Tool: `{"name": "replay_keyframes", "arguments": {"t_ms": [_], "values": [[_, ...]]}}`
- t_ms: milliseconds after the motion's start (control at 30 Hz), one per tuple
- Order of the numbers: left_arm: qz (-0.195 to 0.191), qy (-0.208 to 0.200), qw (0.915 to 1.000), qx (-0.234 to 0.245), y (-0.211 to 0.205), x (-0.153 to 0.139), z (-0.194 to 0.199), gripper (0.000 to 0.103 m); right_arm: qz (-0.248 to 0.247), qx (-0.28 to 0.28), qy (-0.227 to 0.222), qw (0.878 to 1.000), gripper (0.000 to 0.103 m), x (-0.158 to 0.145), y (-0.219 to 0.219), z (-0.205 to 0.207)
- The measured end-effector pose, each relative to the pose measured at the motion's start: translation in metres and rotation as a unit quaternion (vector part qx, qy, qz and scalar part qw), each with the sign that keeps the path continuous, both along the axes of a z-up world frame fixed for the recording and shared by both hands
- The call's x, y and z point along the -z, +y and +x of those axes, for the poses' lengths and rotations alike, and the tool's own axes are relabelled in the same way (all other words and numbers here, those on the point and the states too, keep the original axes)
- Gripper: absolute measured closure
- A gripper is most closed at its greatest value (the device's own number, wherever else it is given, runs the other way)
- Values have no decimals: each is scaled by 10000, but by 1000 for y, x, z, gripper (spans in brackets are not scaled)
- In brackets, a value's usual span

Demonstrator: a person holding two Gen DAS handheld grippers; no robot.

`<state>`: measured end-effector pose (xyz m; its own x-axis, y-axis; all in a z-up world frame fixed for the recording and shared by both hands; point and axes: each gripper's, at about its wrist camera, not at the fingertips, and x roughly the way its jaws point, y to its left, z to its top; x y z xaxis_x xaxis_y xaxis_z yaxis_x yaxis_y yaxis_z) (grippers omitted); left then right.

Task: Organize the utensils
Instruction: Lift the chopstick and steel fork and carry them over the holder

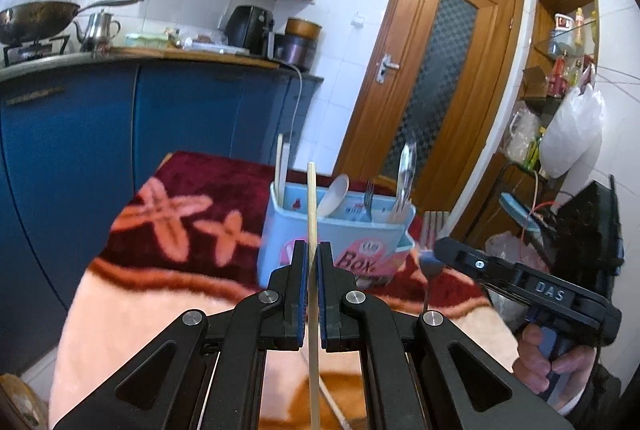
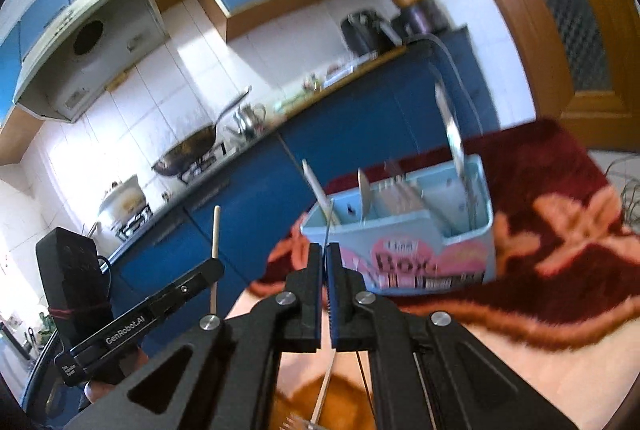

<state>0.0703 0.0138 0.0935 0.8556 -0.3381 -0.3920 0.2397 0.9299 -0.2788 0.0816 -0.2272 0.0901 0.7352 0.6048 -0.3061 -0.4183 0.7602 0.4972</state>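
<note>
A light blue utensil box (image 1: 340, 242) with a pink label stands on the blanket-covered table; it also shows in the right wrist view (image 2: 404, 230). It holds a white spoon (image 1: 334, 195), a fork (image 1: 369, 199), a metal utensil (image 1: 406, 165) and pale sticks (image 1: 281, 165). My left gripper (image 1: 313, 250) is shut on a wooden chopstick (image 1: 312, 213) held upright, in front of the box. My right gripper (image 2: 325, 250) is shut on a thin metal utensil (image 2: 329, 222), whose fork-like end (image 2: 316, 406) hangs below. The right gripper shows in the left wrist view (image 1: 430, 258), right of the box.
A dark red and pink blanket (image 1: 180, 213) covers the table. Blue kitchen cabinets (image 1: 80, 133) with a wok (image 1: 36, 17) and a kettle (image 1: 96, 27) stand behind. A wooden door (image 1: 436, 81) is at the back right. Another fork lies on the table (image 2: 296, 420).
</note>
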Motion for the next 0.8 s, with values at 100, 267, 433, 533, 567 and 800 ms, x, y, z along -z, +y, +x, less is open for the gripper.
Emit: {"name": "replay_keyframes", "arguments": {"t_ms": [100, 267, 433, 533, 567, 800], "values": [[-68, -229, 9997, -15, -3, -8, 4, 99, 4, 245, -274, 9993, 99, -11, -4, -3], [-104, -783, 9968, -114, -10, -22, 15, 99, 123, 467, -545, 9973, 99, -27, -15, -2], [-204, -1162, 9926, -273, -17, -34, 35, 99, 119, 613, -722, 9954, 99, -33, -25, 0], [-252, -1324, 9902, -356, -19, -40, 48, 99, 136, 651, -756, 9949, 99, -34, -30, 4], [-265, -1439, 9883, -422, -20, -43, 54, 99, 148, 670, -763, 9947, 99, -34, -31, 6], [-47, -1897, 9747, -1180, -24, -47, 82, 99, 124, 765, -800, 9938, 99, -32, -41, 16]]}}
